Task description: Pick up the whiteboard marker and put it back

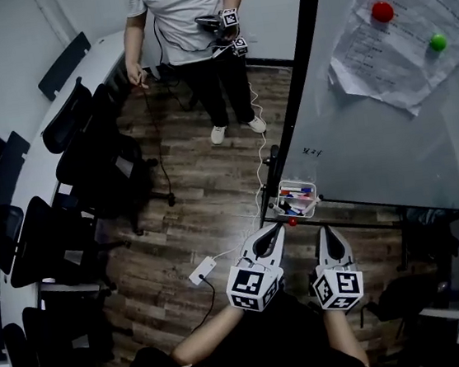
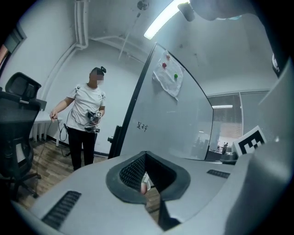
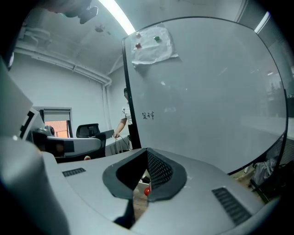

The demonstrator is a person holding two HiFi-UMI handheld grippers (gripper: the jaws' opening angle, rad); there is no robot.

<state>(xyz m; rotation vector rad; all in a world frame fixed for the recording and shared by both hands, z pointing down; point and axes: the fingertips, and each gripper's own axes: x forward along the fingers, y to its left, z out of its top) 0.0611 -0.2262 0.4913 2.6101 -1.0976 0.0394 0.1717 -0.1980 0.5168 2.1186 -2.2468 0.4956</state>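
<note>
The left tool (image 1: 271, 236) and right tool (image 1: 330, 234) are held side by side, near the lower edge of the whiteboard (image 1: 389, 134). Each has its 2 jaws pressed together with nothing between them. The whiteboard markers (image 1: 297, 192) lie in a clear box (image 1: 282, 203) at the board's bottom-left corner, just ahead of the left tool. A small red ball (image 1: 292, 221) shows just below the box.

— Where's the whiteboard marker?
— I see several markers (image 1: 295, 196), all in a small clear box (image 1: 297, 182) at the whiteboard's (image 1: 374, 144) lower edge.
— How do they lie?
— Flat, packed side by side. Red, blue and dark parts show, but they're too small for me to tell apart.
</note>
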